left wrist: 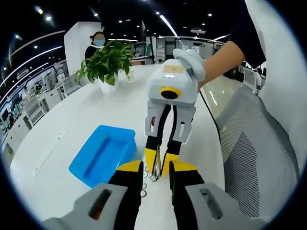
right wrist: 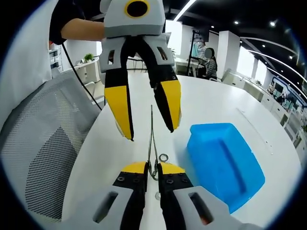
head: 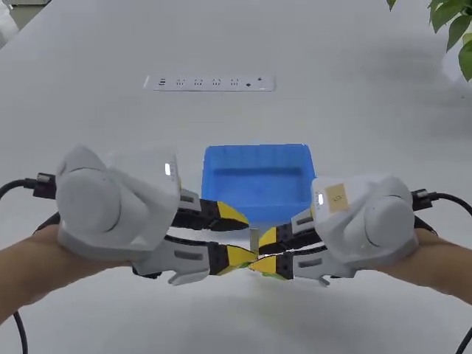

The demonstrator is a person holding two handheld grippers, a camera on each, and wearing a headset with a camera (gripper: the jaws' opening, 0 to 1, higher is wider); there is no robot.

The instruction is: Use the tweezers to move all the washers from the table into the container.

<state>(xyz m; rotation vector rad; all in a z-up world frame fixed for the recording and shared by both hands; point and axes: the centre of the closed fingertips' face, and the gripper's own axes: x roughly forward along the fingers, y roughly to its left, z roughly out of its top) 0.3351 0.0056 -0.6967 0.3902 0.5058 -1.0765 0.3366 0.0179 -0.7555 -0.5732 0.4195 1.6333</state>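
Thin metal tweezers (right wrist: 152, 139) are pinched in my right gripper (right wrist: 152, 168) and point forward, between the spread yellow fingers (right wrist: 123, 108) of my left gripper (right wrist: 149, 132). The left gripper is open and holds nothing. One washer (right wrist: 164, 157) lies on the white table just right of the tweezers, another (right wrist: 158, 196) nearer my jaws. In the left gripper view, washers (left wrist: 143, 185) lie below the right gripper (left wrist: 159, 171). The blue container (head: 258, 181) stands just beyond both grippers, left (head: 243, 237) and right (head: 264, 252).
A white power strip (head: 214, 82) lies far back on the table. Plant leaves (head: 453, 29) hang at the back right corner. A mesh chair (right wrist: 43, 158) stands by the table's near edge. People sit in the office beyond.
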